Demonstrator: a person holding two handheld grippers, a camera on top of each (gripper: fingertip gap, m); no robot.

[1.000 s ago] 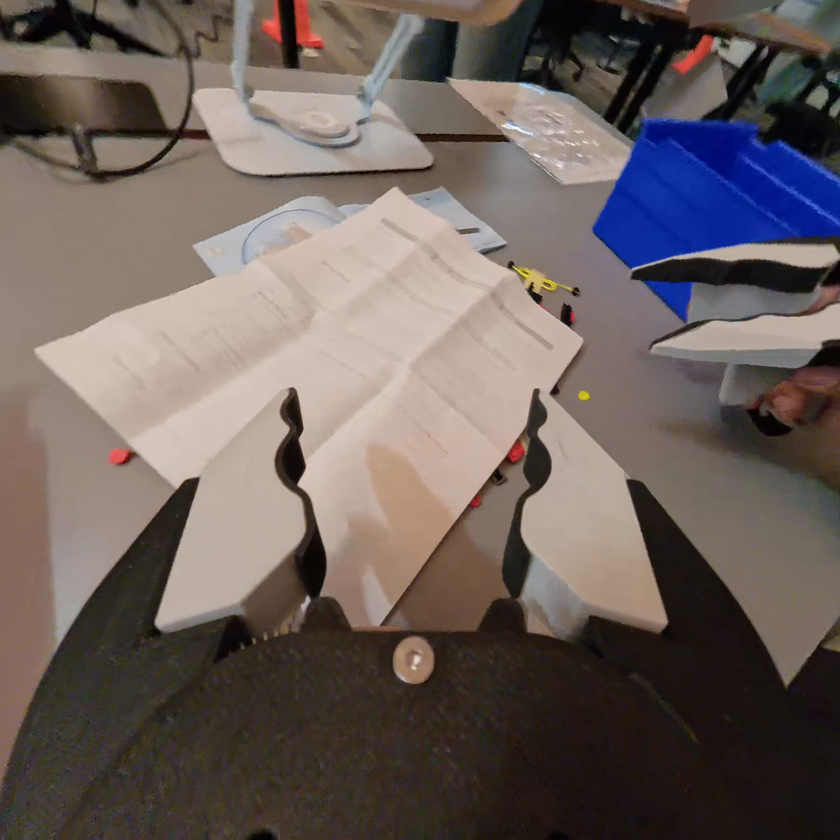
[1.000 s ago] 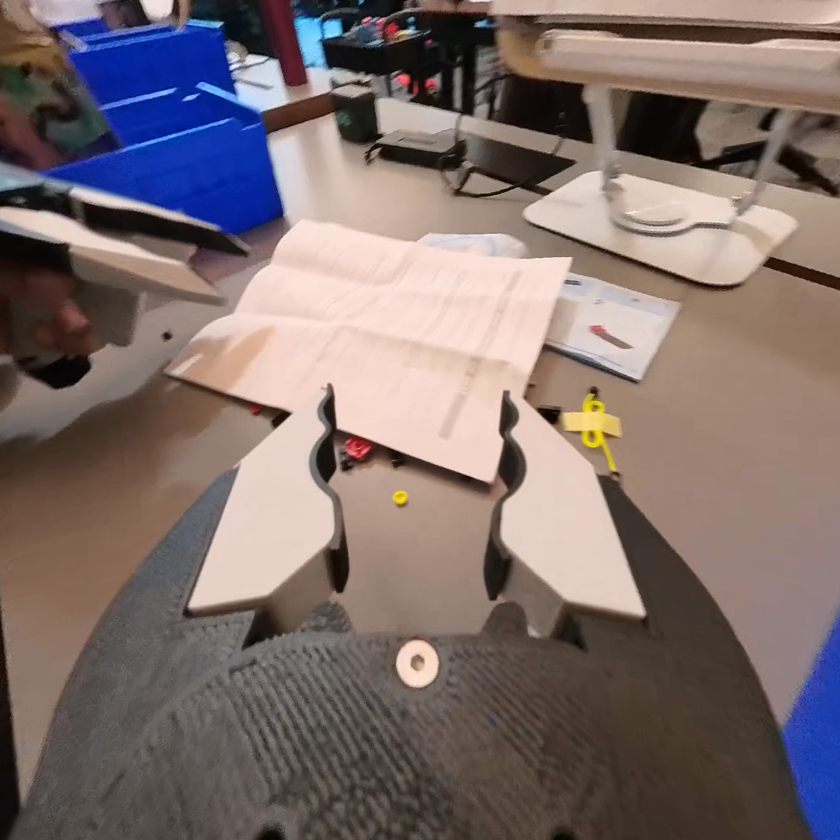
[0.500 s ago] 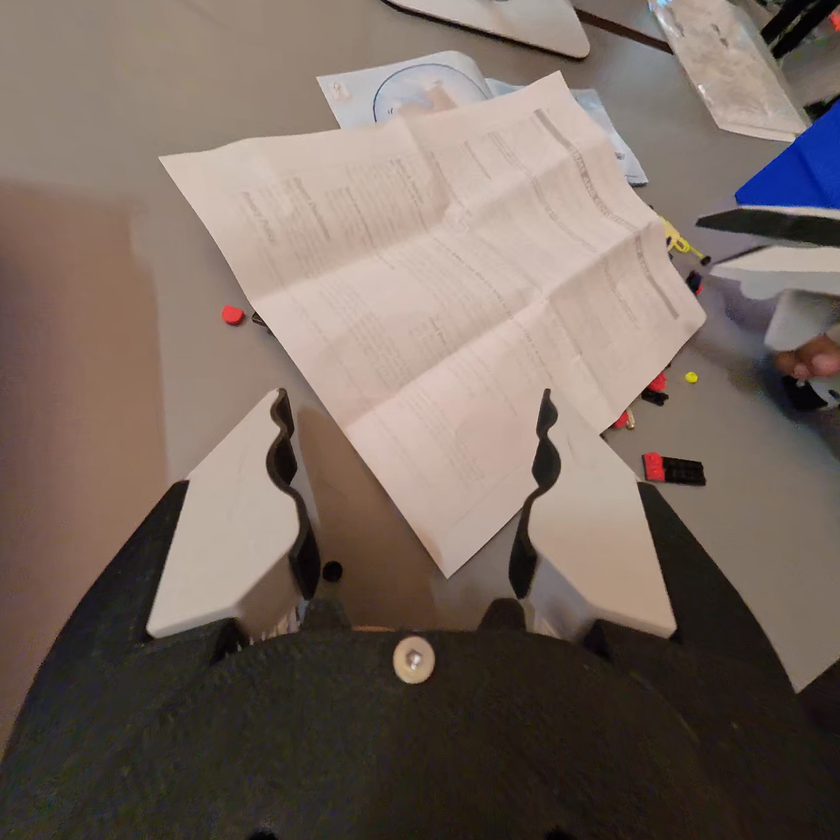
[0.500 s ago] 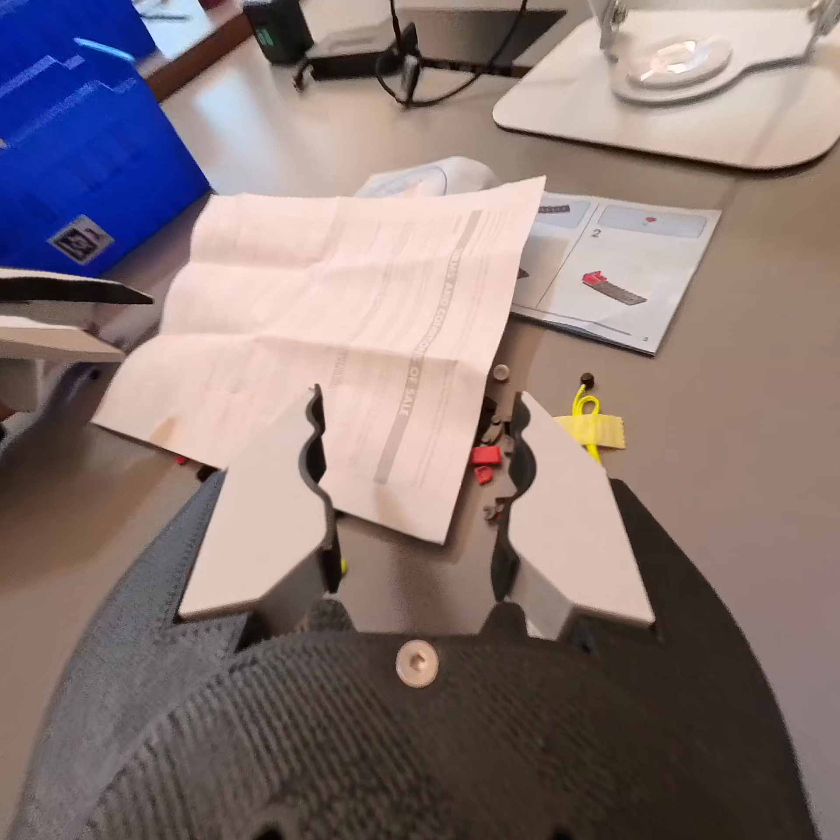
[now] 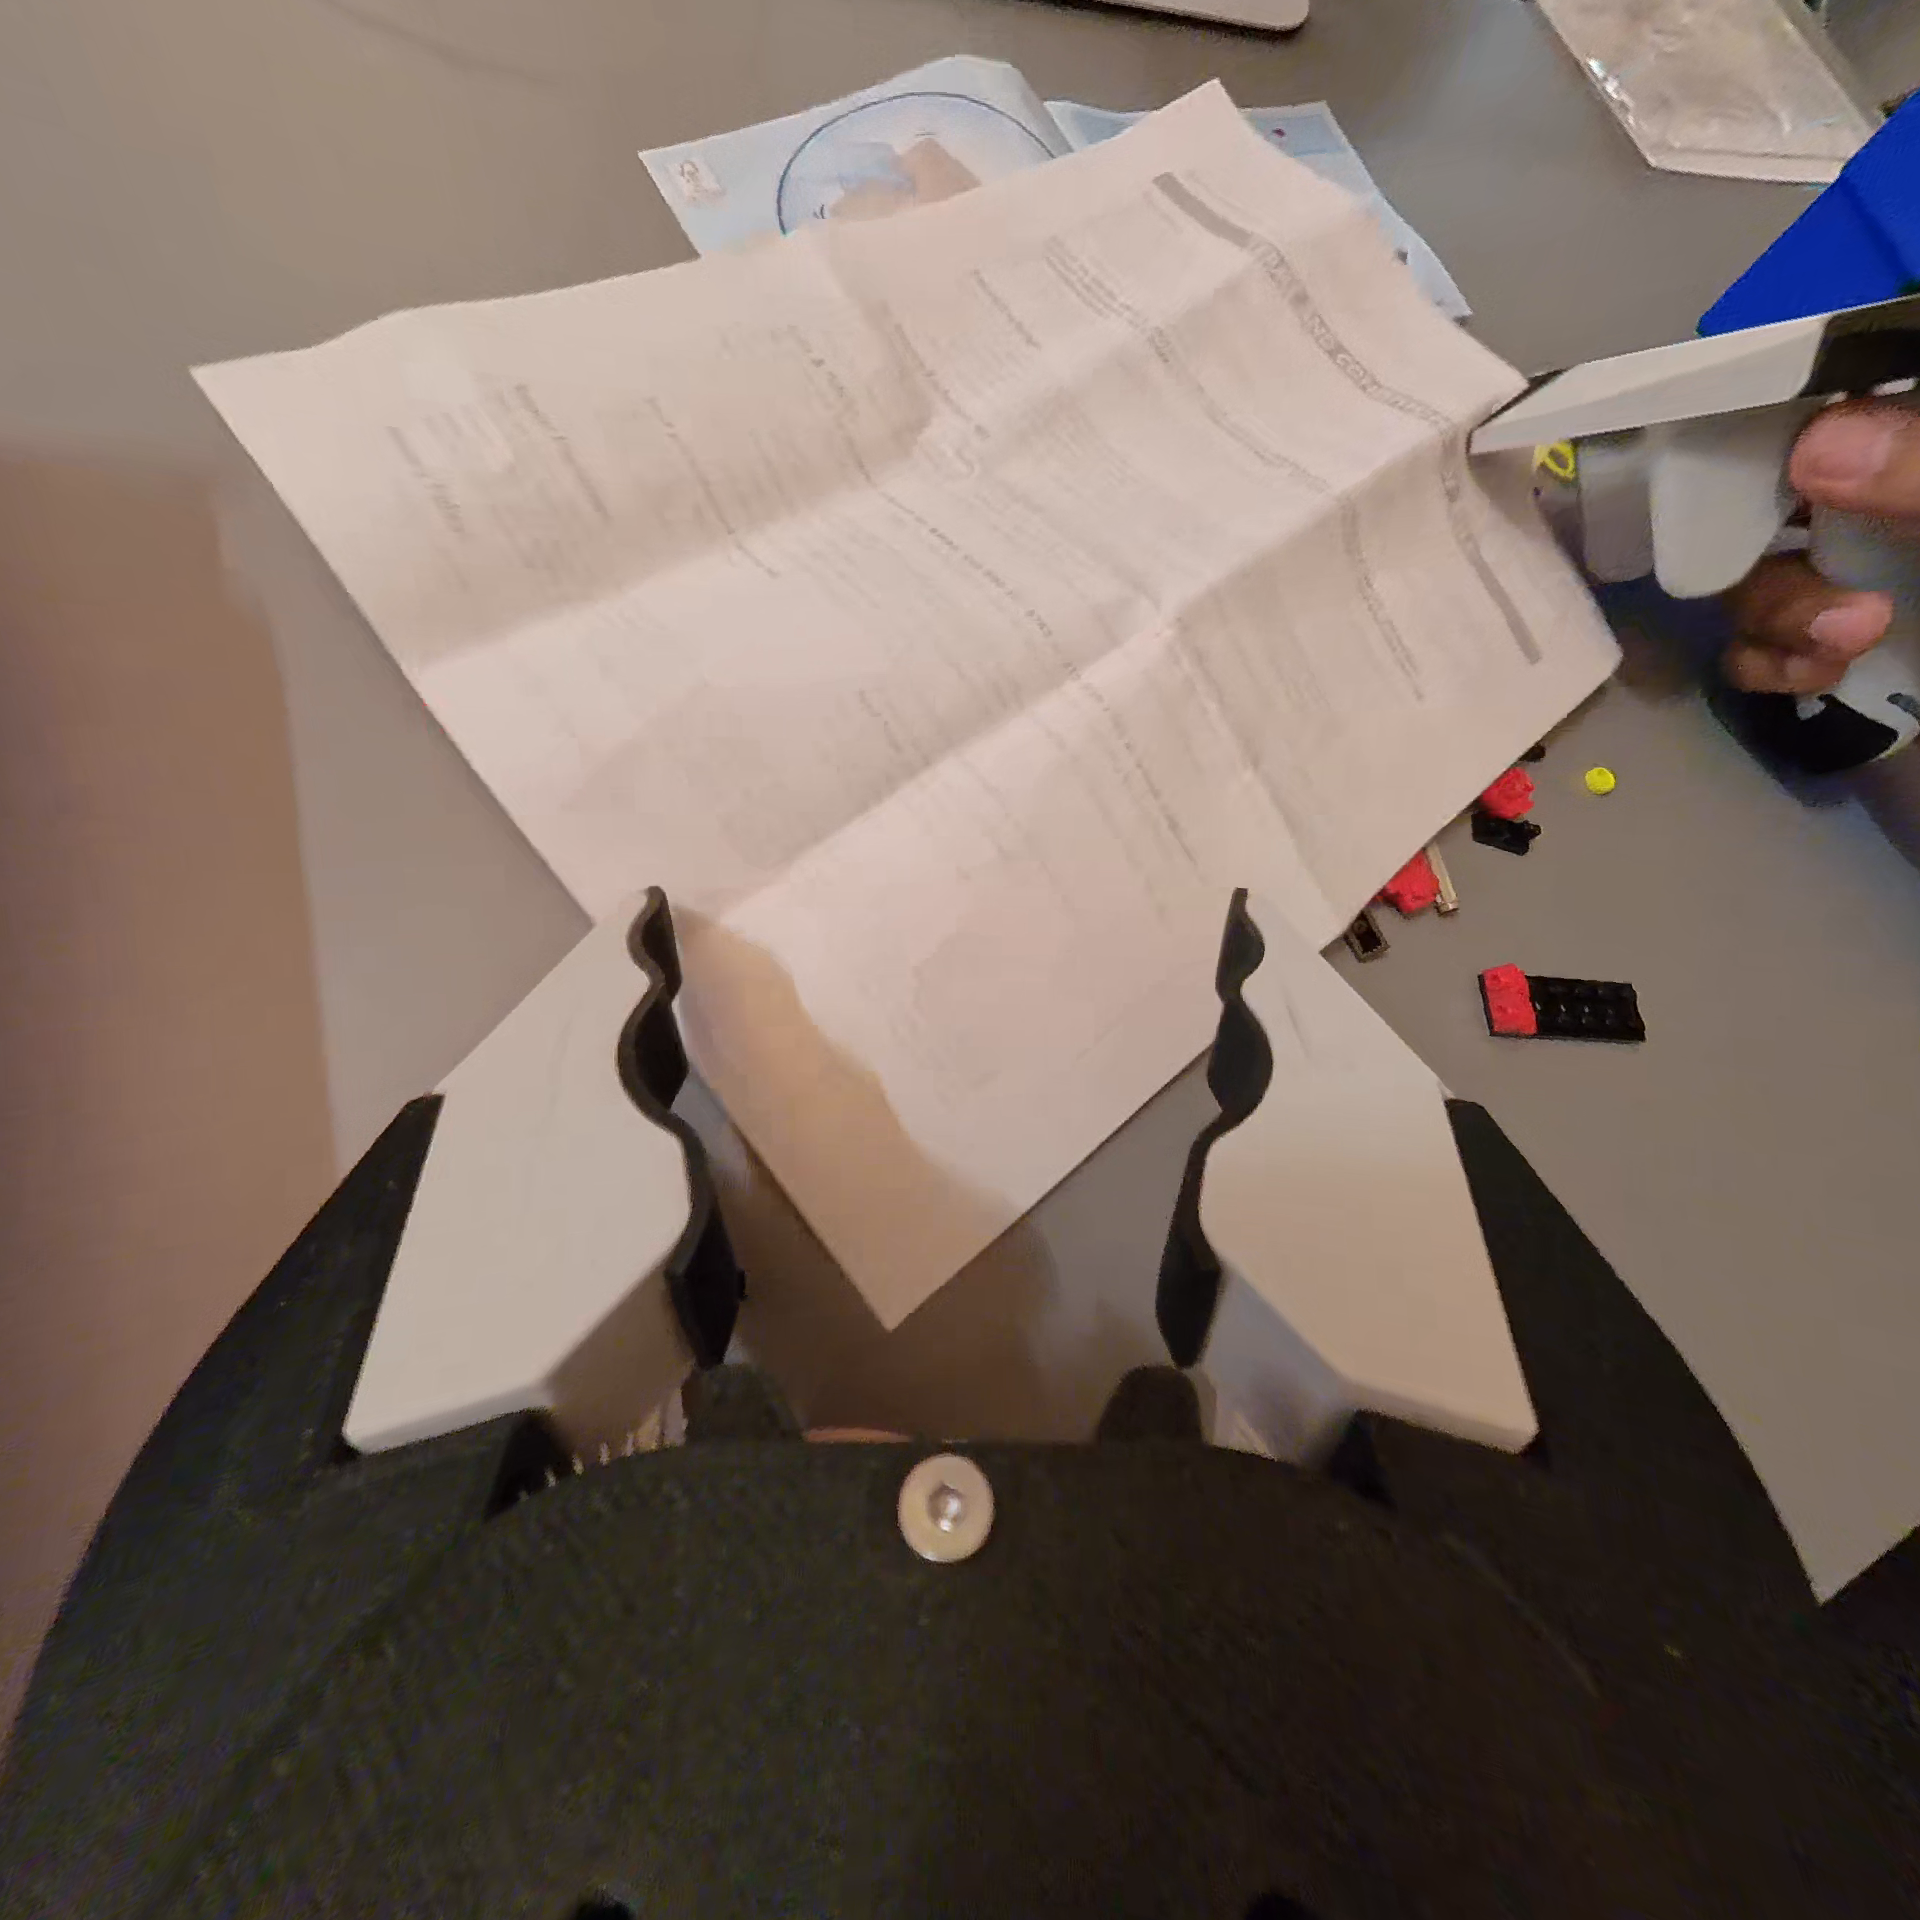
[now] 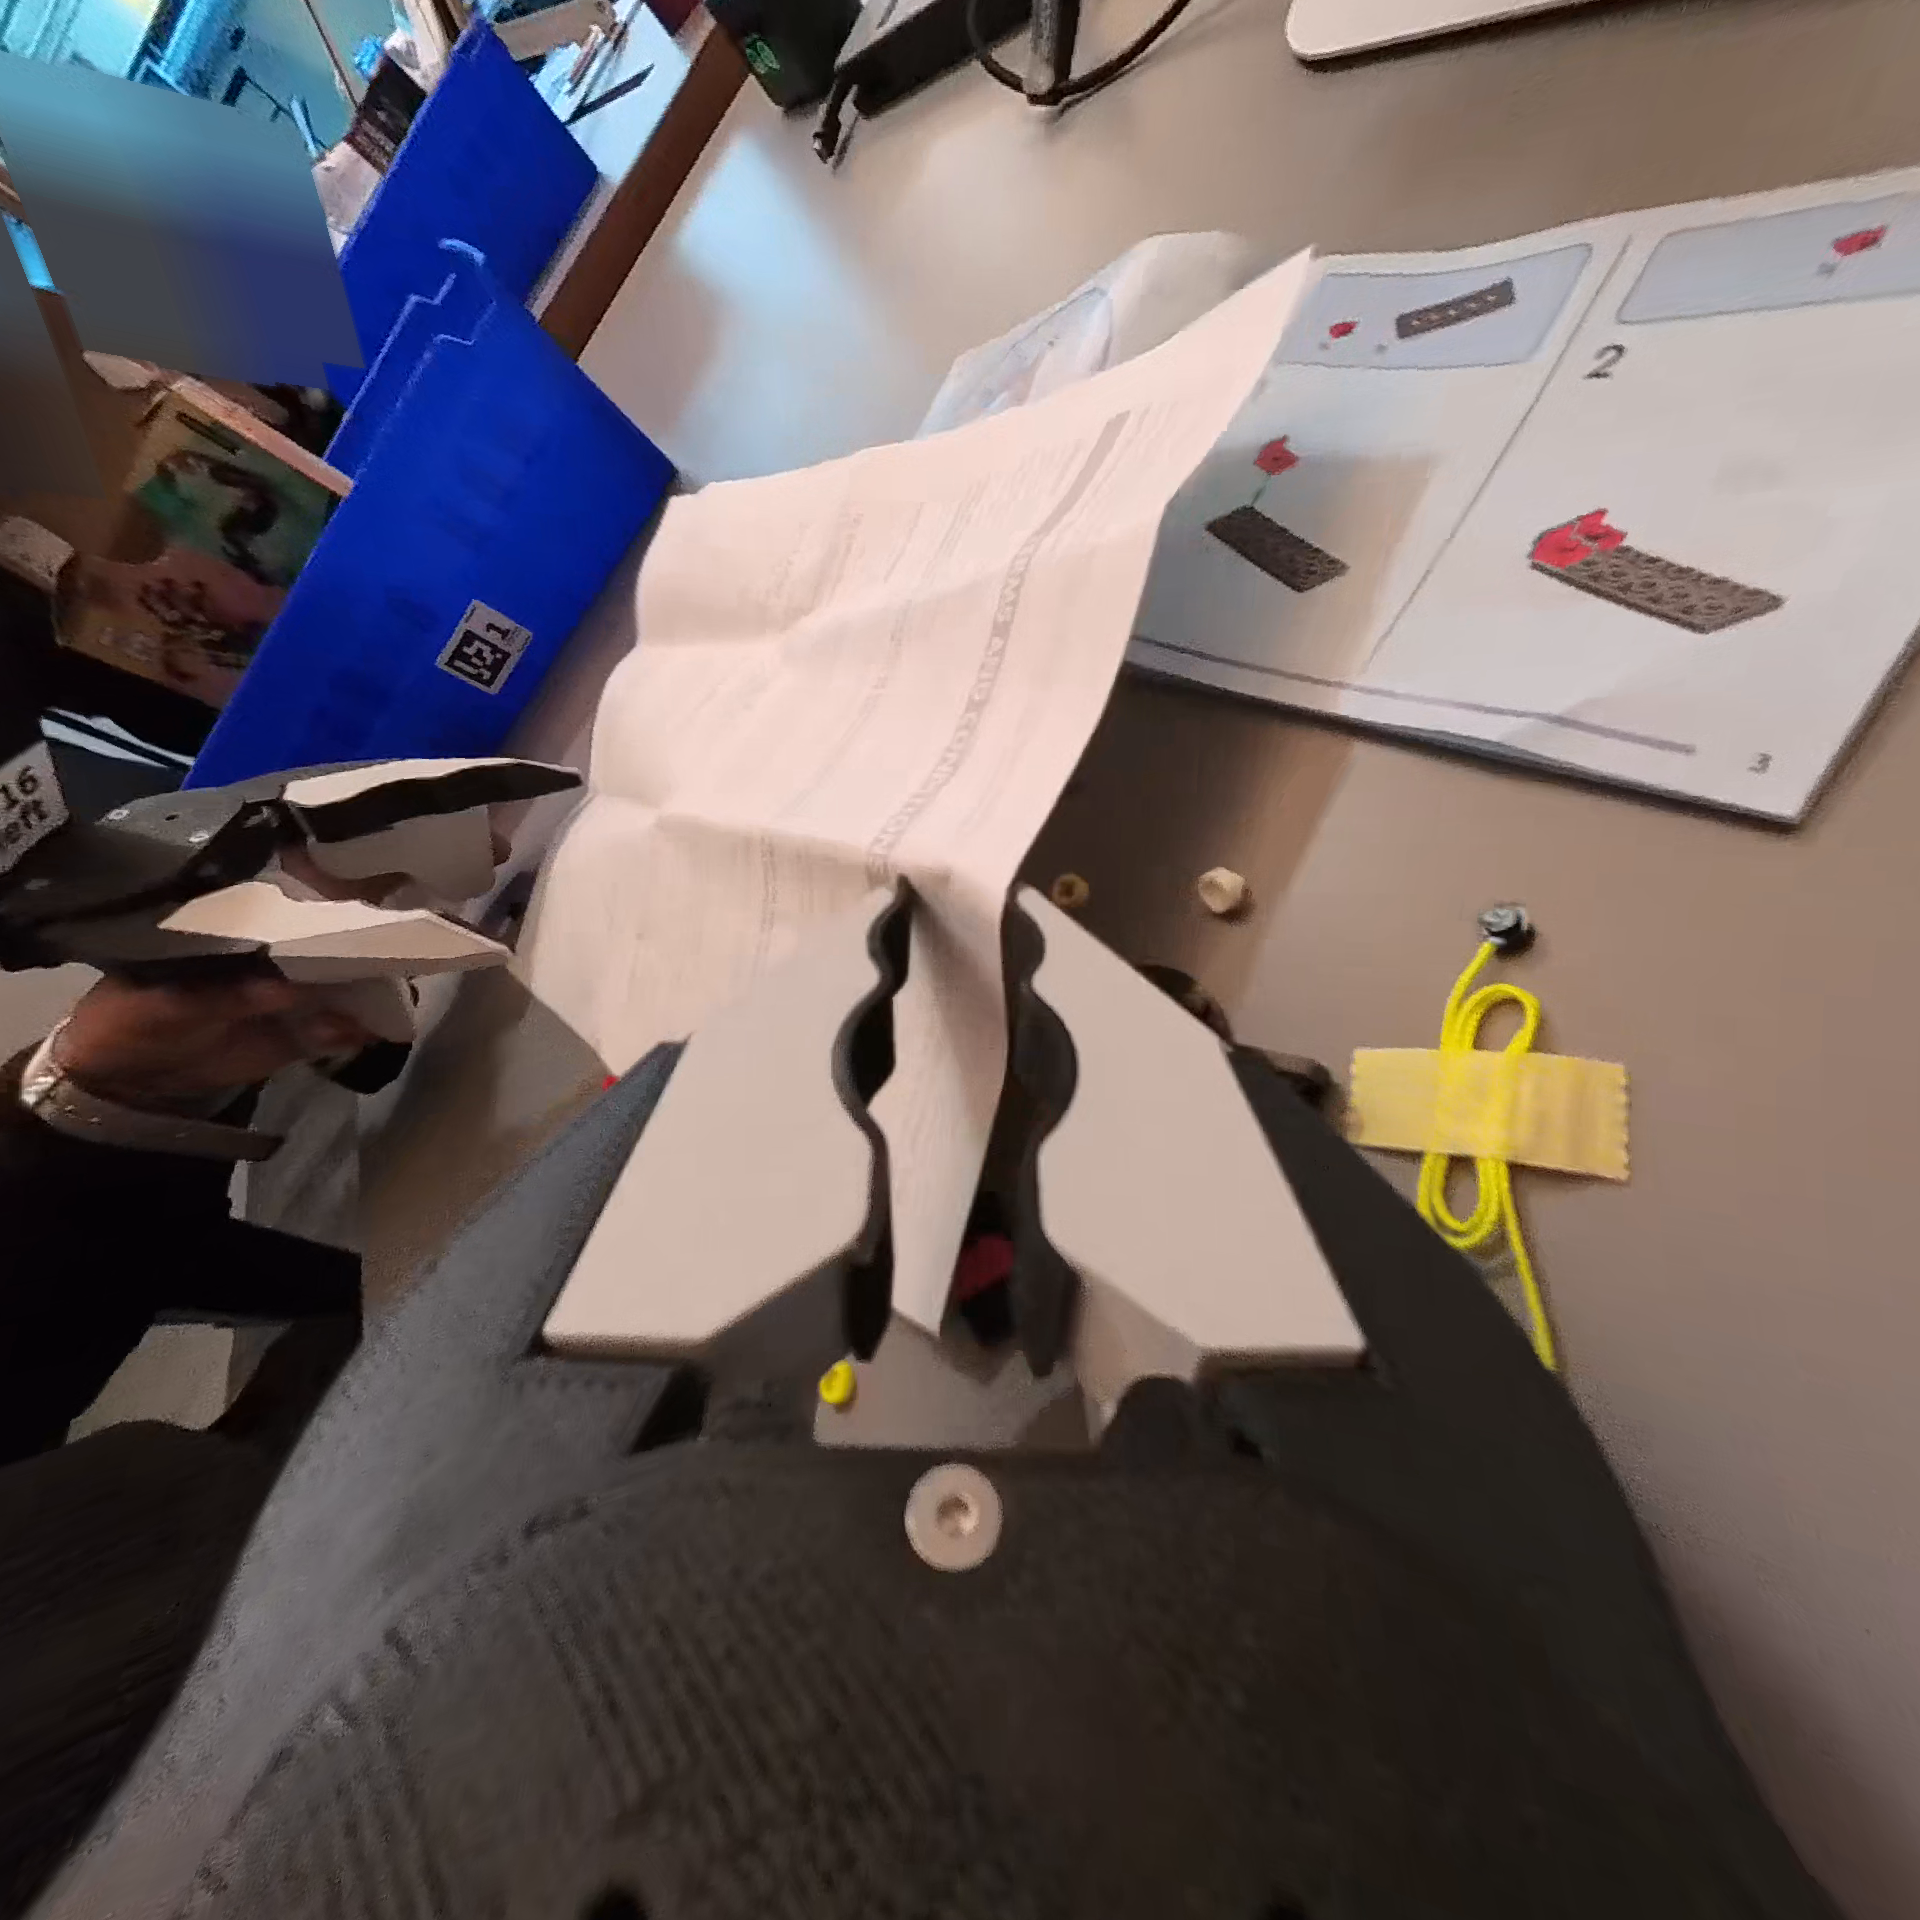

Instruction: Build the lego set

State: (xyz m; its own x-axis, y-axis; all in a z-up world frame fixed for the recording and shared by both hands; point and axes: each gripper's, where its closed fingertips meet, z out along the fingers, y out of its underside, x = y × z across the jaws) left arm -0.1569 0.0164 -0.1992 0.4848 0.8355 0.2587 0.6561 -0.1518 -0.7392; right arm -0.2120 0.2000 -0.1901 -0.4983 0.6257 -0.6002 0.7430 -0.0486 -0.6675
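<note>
A creased white printed sheet [image 5: 883,582] lies over the lego pieces on the grey table. My right gripper [image 6: 961,899] is shut on the sheet's [image 6: 883,644] near edge and lifts it; it also shows in the left wrist view [image 5: 1496,426] at the sheet's right edge. My left gripper [image 5: 943,904] is open and empty, with the sheet's near corner between its fingers; it also shows in the right wrist view [image 6: 540,862]. A black plate with a red brick [image 5: 1558,1006], small red pieces [image 5: 1507,795] and a yellow stud [image 5: 1600,779] lie right of the sheet.
The open instruction booklet [image 6: 1558,520] lies beyond the sheet. A yellow string with tape [image 6: 1486,1101] and small tan pieces [image 6: 1216,890] lie to the right. Blue bins [image 6: 468,540] stand at the table's side. A clear plastic bag [image 5: 1704,83] lies farther off. My right gripper's tips are some 11 cm from the yellow stud [image 5: 1600,779].
My right gripper has closed on the sheet's edge and raised it, uncovering the booklet page. My left gripper has moved so the sheet's corner lies between its open fingers.
</note>
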